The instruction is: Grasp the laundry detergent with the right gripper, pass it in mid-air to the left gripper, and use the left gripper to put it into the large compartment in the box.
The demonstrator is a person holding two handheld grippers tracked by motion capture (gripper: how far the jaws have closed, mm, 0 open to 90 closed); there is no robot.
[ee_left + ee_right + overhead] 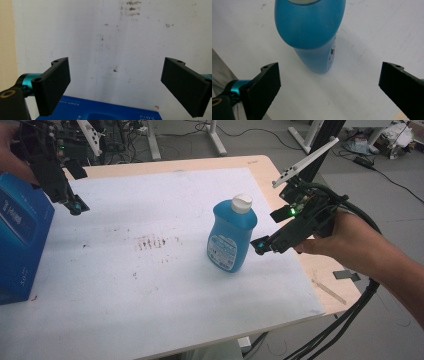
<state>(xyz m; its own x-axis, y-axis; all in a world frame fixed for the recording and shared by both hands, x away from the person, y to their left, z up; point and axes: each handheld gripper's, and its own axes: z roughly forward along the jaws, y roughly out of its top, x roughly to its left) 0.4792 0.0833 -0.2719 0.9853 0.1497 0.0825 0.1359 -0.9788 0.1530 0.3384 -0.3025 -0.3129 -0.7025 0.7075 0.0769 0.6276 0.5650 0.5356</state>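
The bottle stands upright on the desk, a little right of the middle, its long axis vertical. The right gripper is just beside it at about 3 o'clock, jaws spread wide and empty, pointing at its body. The left gripper hangs well apart at 10 o'clock, jaws also spread, above the box.

Bottle in the middle of the sheet, box at the left edge

The bottle stands upright on the sheet that covers the table. The box is well apart at the sheet's left edge. The left gripper hangs above the box's near-right side; the right gripper is just beside the bottle, at its right.
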